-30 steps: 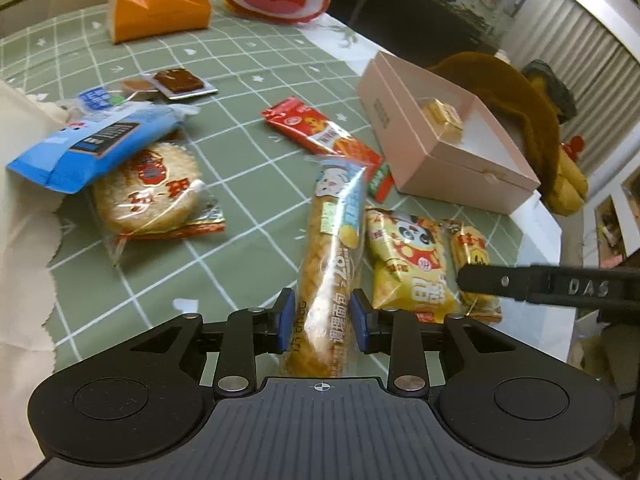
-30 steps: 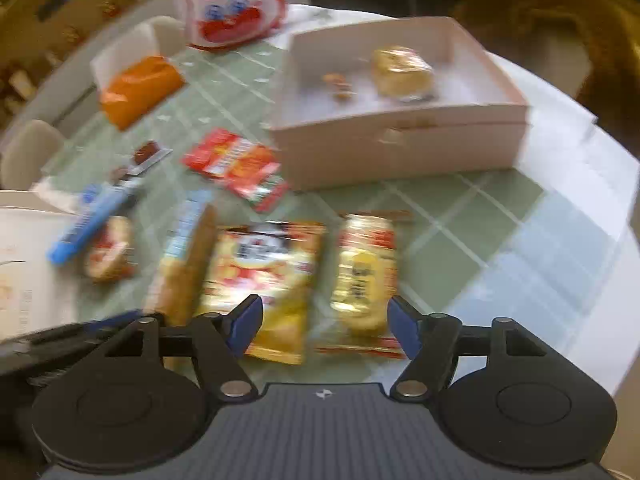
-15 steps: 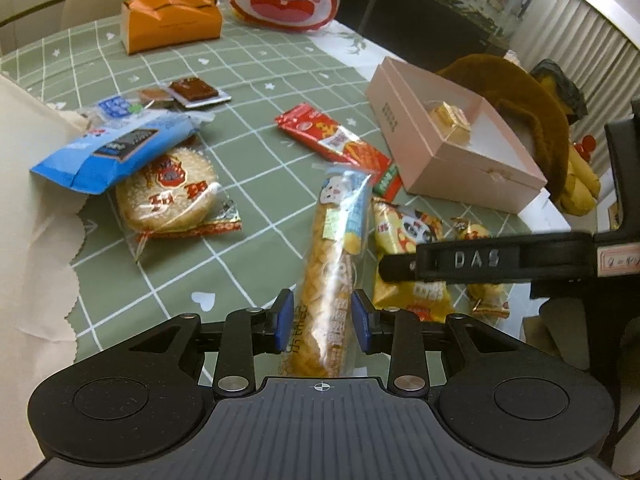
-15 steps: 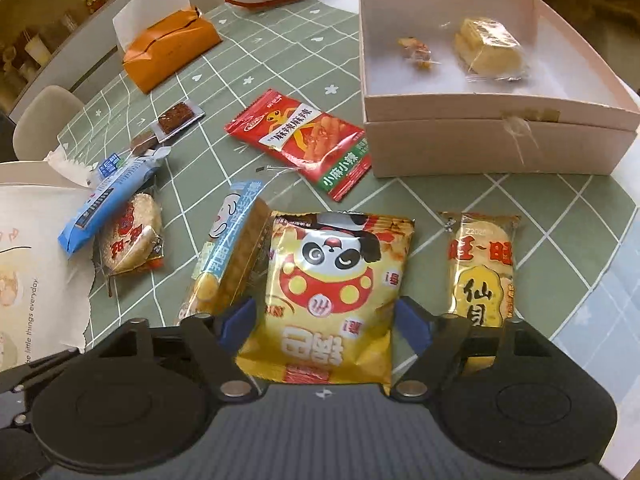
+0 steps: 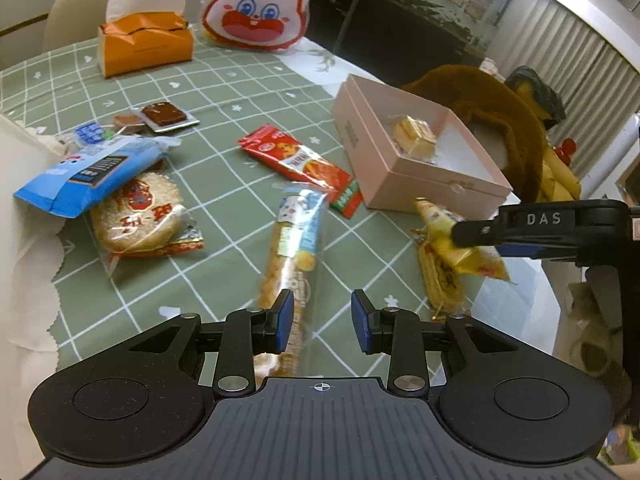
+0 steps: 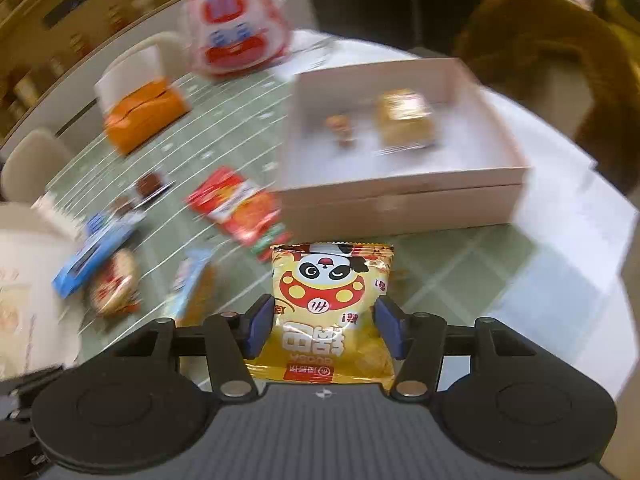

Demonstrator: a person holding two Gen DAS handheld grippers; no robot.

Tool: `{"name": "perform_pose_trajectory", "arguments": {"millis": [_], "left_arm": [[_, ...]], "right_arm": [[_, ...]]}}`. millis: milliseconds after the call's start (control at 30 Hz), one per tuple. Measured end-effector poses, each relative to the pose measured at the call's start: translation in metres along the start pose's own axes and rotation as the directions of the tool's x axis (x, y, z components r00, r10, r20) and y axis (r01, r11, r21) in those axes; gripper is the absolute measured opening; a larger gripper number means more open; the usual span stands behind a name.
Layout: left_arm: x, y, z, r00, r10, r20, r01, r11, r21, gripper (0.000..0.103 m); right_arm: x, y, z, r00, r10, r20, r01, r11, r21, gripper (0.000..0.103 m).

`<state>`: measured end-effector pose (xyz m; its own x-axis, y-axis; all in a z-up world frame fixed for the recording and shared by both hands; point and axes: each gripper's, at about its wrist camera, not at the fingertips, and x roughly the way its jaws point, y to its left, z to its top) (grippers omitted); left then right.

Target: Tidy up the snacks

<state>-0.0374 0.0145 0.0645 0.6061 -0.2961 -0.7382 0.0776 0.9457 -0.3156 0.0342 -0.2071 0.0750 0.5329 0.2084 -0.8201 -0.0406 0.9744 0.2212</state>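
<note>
Panda snack bag (image 6: pixel 330 312): it is clamped between the two blue pads of the right tongs (image 6: pixel 324 326) and is carried above the worktop (image 5: pixel 248 92), just short of the front wall of the pink box (image 6: pixel 400 208). In the left wrist view the same bag (image 5: pixel 460 246) is seen raised, with the right tongs' finger across it.

Pink box: it stands open-topped, and a wrapped yellow cake (image 6: pixel 404 118) and a small sweet (image 6: pixel 340 130) lie inside. Every other place below is given from this box.

Step in hand: the bag is probably meant for the box. It is best lifted above the front wall before it is moved over the bare floor beside the cake, and released only once it is low. The grip sits on the bag's lower half, so the free upper half may catch the rim.

Left tongs (image 5: pixel 322 316): the jaws are held apart with nothing clamped; the long snack stick (image 5: pixel 296 240) lies on the worktop, running under the left finger, on the near left of the box.

Red packet (image 5: pixel 298 162): it is laid just beside the box's left corner.
</note>
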Motion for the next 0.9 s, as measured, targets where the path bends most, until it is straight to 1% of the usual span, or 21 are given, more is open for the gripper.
{"name": "perform_pose_trajectory", "arguments": {"millis": [100, 233, 267, 300, 333, 433, 533, 667, 833, 900], "left_arm": [[0.002, -0.006, -0.001, 1.000, -0.013, -0.007, 0.013, 1.000, 0.014, 0.035], [0.006, -0.014, -0.003, 1.000, -0.020, -0.017, 0.020, 0.999, 0.031, 0.035], [0.007, -0.016, -0.004, 1.000, -0.021, -0.019, 0.022, 0.999, 0.036, 0.035], [0.007, -0.017, -0.004, 1.000, -0.023, -0.020, 0.024, 0.999, 0.040, 0.035], [0.007, -0.018, -0.005, 1.000, -0.024, -0.020, 0.025, 0.999, 0.042, 0.035], [0.006, -0.019, -0.006, 0.999, -0.031, -0.015, 0.032, 0.998, 0.046, 0.035], [0.007, -0.021, -0.003, 0.999, -0.033, -0.008, 0.033, 0.998, 0.046, 0.035], [0.014, -0.032, 0.001, 0.999, -0.052, -0.015, 0.052, 0.997, 0.062, 0.035], [0.029, -0.057, 0.004, 0.994, -0.100, -0.046, 0.104, 0.989, 0.108, 0.035], [0.040, -0.065, 0.005, 0.992, -0.108, -0.067, 0.115, 0.987, 0.114, 0.035]], "right_arm": [[0.000, -0.019, -0.001, 1.000, -0.030, -0.003, 0.030, 0.999, 0.035, 0.053], [0.007, -0.032, -0.011, 0.999, -0.045, -0.024, 0.047, 0.997, 0.065, 0.052], [0.008, -0.034, -0.014, 0.999, -0.044, -0.027, 0.046, 0.996, 0.072, 0.048], [0.011, -0.034, -0.016, 0.999, -0.038, -0.038, 0.041, 0.996, 0.078, 0.045], [0.013, -0.033, -0.018, 0.998, -0.026, -0.051, 0.031, 0.996, 0.083, 0.043], [0.013, -0.027, -0.022, 0.999, -0.011, -0.052, 0.015, 0.997, 0.069, 0.043], [0.009, -0.021, -0.021, 0.999, 0.017, -0.045, -0.014, 0.998, 0.067, 0.038], [0.005, -0.025, -0.018, 0.999, 0.022, -0.026, -0.021, 0.998, 0.066, 0.037], [0.006, -0.044, -0.020, 0.998, 0.037, -0.045, -0.032, 0.994, 0.109, 0.037], [0.008, -0.051, -0.021, 0.998, 0.041, -0.057, -0.034, 0.991, 0.129, 0.037]]}}
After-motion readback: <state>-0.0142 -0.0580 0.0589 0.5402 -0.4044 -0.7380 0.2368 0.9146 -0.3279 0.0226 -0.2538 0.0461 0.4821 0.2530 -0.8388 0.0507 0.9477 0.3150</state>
